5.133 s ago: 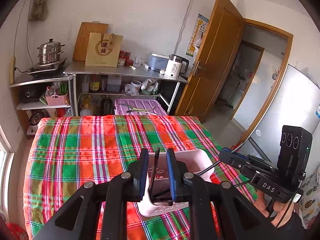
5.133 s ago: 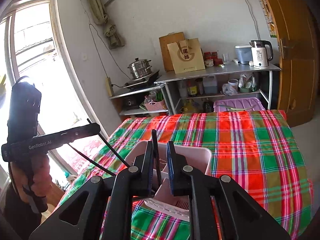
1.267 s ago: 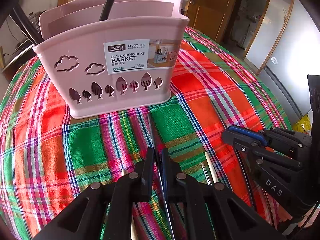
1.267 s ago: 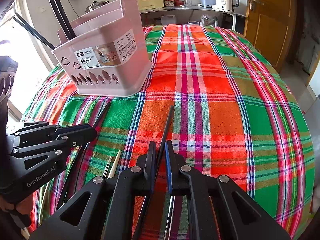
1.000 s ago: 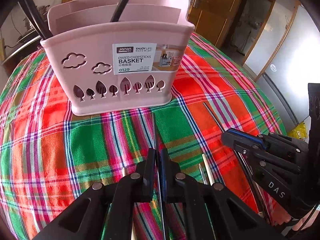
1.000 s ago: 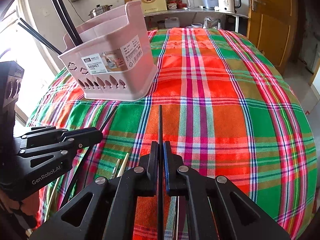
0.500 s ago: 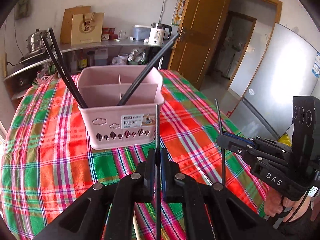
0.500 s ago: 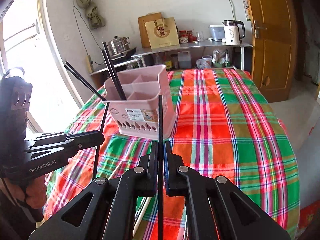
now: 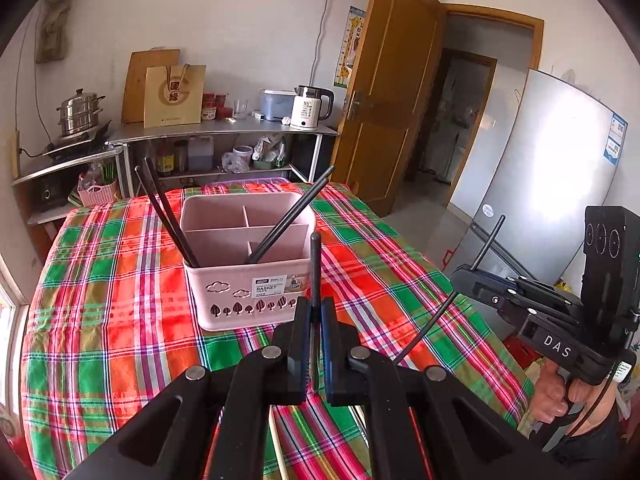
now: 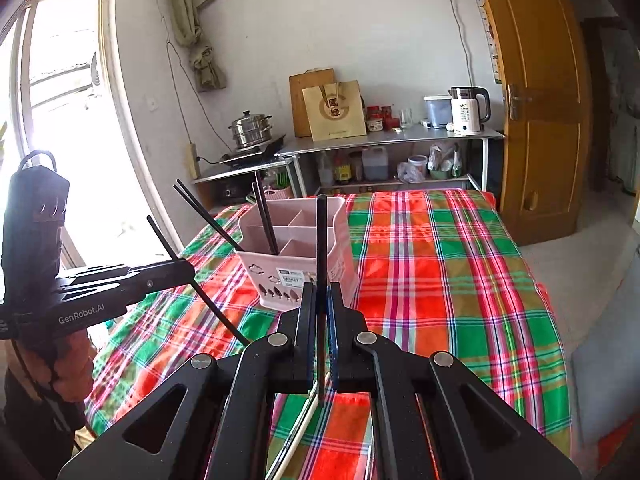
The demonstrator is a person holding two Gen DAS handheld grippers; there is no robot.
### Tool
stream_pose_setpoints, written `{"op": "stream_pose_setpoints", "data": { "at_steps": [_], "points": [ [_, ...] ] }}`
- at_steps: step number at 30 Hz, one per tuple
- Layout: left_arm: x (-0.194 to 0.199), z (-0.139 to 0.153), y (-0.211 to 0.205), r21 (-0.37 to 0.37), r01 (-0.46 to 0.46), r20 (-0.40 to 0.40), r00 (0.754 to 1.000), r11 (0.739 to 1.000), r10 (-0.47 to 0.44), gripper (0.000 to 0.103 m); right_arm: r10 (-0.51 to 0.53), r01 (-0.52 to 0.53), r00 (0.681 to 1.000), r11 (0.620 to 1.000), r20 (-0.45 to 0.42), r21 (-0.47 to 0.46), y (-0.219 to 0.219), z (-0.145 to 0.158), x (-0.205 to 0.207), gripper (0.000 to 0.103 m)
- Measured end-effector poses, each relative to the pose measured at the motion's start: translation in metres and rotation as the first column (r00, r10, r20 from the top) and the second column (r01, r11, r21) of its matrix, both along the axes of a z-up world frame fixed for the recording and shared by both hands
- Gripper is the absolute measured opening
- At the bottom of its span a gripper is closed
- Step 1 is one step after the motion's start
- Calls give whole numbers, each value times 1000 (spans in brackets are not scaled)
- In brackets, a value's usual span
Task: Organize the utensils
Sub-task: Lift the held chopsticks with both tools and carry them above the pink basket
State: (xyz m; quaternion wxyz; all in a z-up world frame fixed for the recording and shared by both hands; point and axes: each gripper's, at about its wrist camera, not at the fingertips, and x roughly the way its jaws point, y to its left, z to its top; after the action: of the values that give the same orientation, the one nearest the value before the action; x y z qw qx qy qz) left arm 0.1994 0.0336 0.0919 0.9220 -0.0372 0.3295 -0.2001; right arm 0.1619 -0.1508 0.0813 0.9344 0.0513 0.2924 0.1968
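Both tools clamp one black chopstick each, left tool (image 9: 315, 312) and right tool (image 10: 321, 300), poised for insertion into the pink basket (image 9: 248, 280) at twelve o'clock.

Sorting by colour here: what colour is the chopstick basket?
Pale pink; the basket shows best in the left wrist view.

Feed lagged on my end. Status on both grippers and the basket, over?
Left gripper and right gripper each shut on a black chopstick, both lifted. Pink basket ahead holds four black chopsticks. Path clear.
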Motion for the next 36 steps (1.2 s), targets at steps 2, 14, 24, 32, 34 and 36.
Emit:
{"op": "stream_pose_setpoints", "data": {
  "at_steps": [2, 14, 24, 32, 34, 36],
  "points": [
    [-2, -1, 0, -1, -1, 2, 1000, 1000, 1, 4, 1, -1, 1000, 1000, -2, -1, 0, 0, -1, 5],
    [-10, 12, 20, -11, -2, 13, 1000, 1000, 3, 4, 26, -26, 999, 1000, 26, 8, 1, 12, -5, 5],
    [-2, 40, 57, -19, -64, 40, 997, 998, 65, 4, 90, -91, 994, 996, 63, 7, 25, 27, 6, 5],
    [18, 82, 66, -29, -54, 84, 995, 998, 56, 4, 136, -140, 984, 990, 116, 28, 49, 59, 31, 5],
    [22, 97, 69, -35, -55, 110, 992, 998, 59, 4, 142, -149, 981, 988, 135, 40, 52, 69, 37, 5],
    [29, 111, 72, -41, -58, 133, 989, 997, 63, 4, 145, -155, 977, 987, 155, 50, 56, 80, 44, 5]
  ]
}}
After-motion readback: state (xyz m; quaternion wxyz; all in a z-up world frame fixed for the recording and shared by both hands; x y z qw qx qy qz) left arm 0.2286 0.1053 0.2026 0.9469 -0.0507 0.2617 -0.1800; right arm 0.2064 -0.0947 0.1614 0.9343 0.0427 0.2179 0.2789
